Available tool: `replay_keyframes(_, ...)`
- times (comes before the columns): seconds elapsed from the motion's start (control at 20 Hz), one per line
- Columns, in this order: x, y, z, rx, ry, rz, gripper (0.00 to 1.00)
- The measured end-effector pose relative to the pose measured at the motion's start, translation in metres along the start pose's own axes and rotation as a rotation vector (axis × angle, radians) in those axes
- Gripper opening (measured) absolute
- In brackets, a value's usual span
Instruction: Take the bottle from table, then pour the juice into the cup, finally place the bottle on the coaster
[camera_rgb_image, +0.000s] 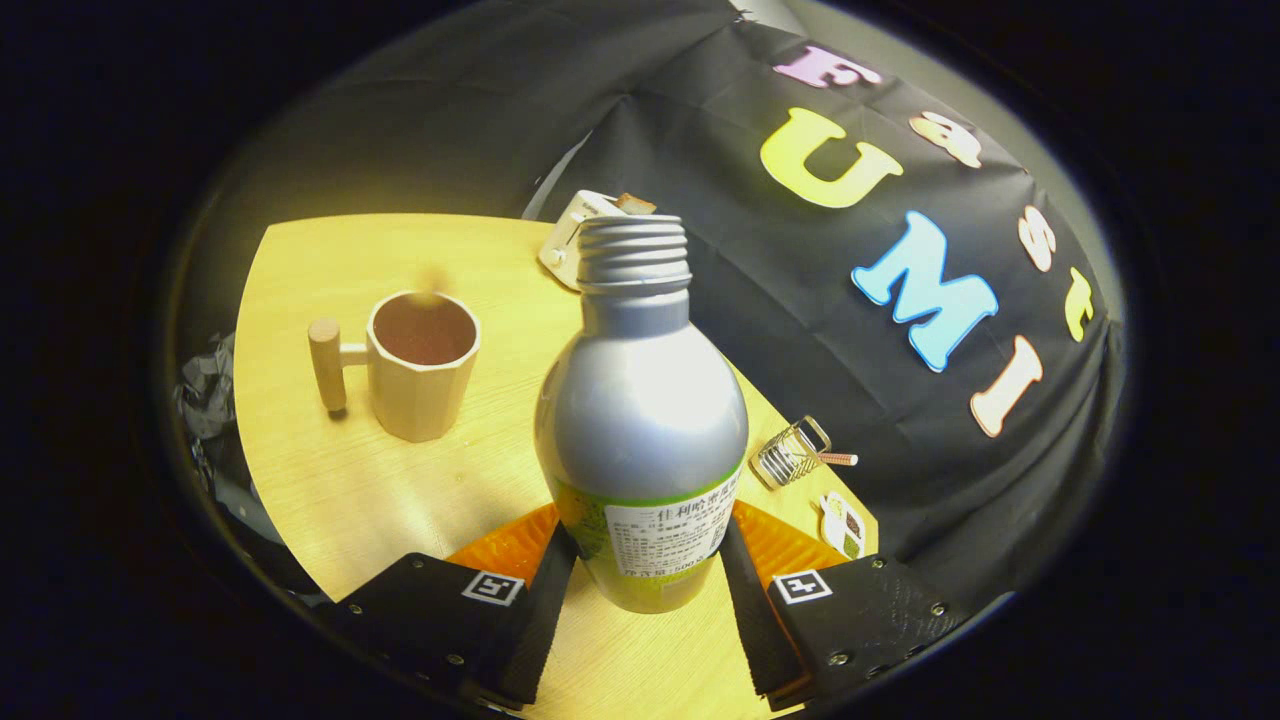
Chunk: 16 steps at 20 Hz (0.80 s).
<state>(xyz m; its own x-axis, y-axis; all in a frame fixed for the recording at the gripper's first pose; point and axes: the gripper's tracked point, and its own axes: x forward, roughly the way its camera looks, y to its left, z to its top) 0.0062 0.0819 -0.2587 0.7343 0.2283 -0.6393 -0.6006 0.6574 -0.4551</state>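
Hand-held gripper (645, 570) clamped on bottle (640, 420), both fingers pressing its base, uncapped, upright. Cup (420, 365) ahead-left on surface (350, 480). I read pour step: next, carry mouth over cup, tilt slowly.

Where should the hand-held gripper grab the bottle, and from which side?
Low on the body, at the label band. The bottle stands upright and uncapped, so come in level from the side, as the hand-held gripper is now, fingers on either flank. The body is wider than the threaded neck, likely steadier for pouring.
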Motion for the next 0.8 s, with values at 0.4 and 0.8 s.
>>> replay_keyframes(0.4, 0.004, 0.017, 0.016, -0.23, 0.059, 0.016, 0.76)
replay_keyframes(0.8, 0.017, 0.033, 0.016, -0.398, 0.147, 0.053, 0.76)
